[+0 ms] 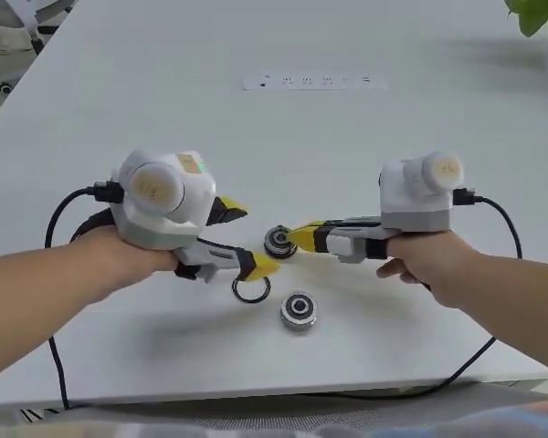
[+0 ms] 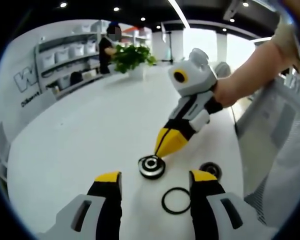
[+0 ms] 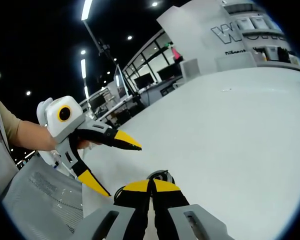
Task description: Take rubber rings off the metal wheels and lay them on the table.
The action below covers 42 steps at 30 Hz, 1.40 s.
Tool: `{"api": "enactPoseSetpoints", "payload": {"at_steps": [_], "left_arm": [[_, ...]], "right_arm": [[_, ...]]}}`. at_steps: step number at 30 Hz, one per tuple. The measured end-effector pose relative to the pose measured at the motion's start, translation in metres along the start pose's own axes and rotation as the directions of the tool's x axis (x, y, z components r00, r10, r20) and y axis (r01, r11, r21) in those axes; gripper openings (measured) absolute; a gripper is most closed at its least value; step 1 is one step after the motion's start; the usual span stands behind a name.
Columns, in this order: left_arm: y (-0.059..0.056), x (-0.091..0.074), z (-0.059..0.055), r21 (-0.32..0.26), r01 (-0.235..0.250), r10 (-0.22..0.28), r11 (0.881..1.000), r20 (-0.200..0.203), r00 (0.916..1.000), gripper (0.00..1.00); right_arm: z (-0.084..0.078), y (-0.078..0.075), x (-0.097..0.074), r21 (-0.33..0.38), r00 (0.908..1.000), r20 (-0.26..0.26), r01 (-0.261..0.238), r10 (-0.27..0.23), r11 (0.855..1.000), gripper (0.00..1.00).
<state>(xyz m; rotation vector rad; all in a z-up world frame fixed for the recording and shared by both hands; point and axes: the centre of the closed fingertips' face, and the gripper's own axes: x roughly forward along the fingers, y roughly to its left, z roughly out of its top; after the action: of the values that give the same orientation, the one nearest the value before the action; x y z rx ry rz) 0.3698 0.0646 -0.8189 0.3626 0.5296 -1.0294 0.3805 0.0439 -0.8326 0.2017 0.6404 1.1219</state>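
A metal wheel (image 1: 279, 242) with a dark rubber ring around it lies on the white table (image 1: 283, 137). My right gripper (image 1: 299, 238) is shut, and its yellow tips touch this wheel's right rim. In the right gripper view the wheel (image 3: 160, 175) peeks out just past the closed tips (image 3: 151, 186). My left gripper (image 1: 248, 237) stands open to the left of the wheel, which lies ahead of its spread jaws (image 2: 156, 177) in the left gripper view (image 2: 151, 166). A loose black rubber ring (image 1: 251, 290) lies flat on the table near the lower left jaw. A second wheel (image 1: 298, 309) sits closer to me.
A white power strip (image 1: 315, 82) lies at the far middle of the table. A green plant (image 1: 539, 14) stands at the far right corner. Black cables (image 1: 493, 342) trail off both grippers toward the near table edge. A mesh chair (image 2: 275, 145) stands beside the table.
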Motion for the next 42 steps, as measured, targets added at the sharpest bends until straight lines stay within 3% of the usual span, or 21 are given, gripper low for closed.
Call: {"api": "enactPoseSetpoints", "payload": {"at_steps": [42], "left_arm": [[0.005, -0.026, -0.011, -0.027, -0.007, 0.007, 1.0, 0.01, 0.9999, 0.67]], "right_arm": [[0.006, 0.007, 0.0, 0.009, 0.9994, 0.027, -0.022, 0.022, 1.0, 0.0]]}}
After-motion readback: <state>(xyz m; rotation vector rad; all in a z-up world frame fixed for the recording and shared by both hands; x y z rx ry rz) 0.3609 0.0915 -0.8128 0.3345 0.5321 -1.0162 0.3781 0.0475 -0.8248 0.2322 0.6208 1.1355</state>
